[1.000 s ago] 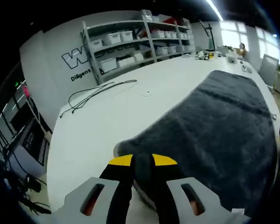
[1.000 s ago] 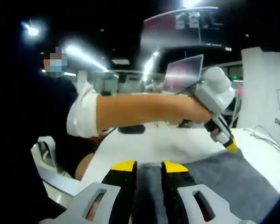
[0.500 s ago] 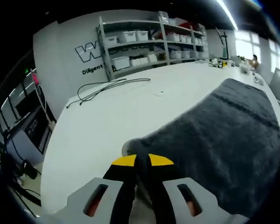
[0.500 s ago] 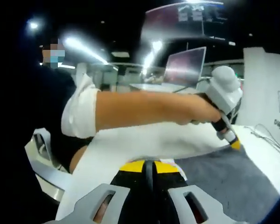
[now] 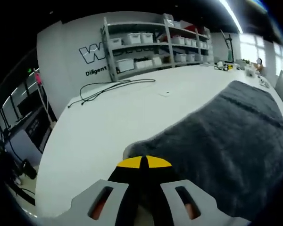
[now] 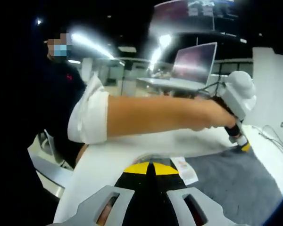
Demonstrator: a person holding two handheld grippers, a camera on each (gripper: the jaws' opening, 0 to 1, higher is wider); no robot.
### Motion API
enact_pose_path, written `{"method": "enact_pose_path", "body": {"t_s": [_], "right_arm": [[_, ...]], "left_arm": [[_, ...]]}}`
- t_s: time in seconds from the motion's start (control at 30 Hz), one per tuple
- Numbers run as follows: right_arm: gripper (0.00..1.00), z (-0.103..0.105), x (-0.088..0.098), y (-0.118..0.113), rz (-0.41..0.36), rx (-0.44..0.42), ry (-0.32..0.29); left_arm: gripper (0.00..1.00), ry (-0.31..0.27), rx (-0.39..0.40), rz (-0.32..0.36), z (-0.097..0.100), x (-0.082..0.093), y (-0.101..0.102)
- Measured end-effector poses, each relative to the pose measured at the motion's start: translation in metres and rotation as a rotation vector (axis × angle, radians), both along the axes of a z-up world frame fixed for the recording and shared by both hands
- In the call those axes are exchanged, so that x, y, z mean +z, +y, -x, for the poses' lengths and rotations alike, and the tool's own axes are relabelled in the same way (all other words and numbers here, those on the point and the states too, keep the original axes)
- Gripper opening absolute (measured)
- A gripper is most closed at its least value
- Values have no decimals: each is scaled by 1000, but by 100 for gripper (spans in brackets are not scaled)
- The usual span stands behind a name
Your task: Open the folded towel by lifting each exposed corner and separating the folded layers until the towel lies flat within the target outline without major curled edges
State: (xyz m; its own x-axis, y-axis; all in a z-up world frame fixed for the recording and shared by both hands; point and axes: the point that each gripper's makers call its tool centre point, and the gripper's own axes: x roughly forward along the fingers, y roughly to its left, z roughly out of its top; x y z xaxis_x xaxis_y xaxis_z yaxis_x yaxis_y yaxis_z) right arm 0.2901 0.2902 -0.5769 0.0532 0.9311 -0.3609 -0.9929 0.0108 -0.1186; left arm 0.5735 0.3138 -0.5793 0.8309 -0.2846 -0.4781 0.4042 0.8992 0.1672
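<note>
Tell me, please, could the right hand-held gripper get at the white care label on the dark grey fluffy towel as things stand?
Probably yes, once it lets go: the right hand-held gripper seems shut on the dark grey fluffy towel edge, and the white care label lies bare just beside its tips, nothing between.

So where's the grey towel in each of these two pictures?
Left gripper view: the towel spreads from bottom centre up to the right, its near corner at the shut left hand-held gripper.
Right gripper view: it lies lower right, its edge at the shut right hand-held gripper.
Shared landmark: the white table.
</note>
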Motion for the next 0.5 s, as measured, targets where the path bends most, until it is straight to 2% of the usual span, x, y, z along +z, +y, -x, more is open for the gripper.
{"method": "enact_pose_path", "body": {"t_s": [0.1, 0.3, 0.5], "right_arm": [[0, 3, -3, 3, 10, 11, 13], [0, 7, -9, 7, 39, 26, 8], [0, 10, -15, 11, 62, 36, -1]], "left_arm": [[1, -7, 9, -19, 1, -3, 1], [1, -6, 15, -8, 3, -3, 2], [1, -11, 12, -65, 1, -5, 4]]}}
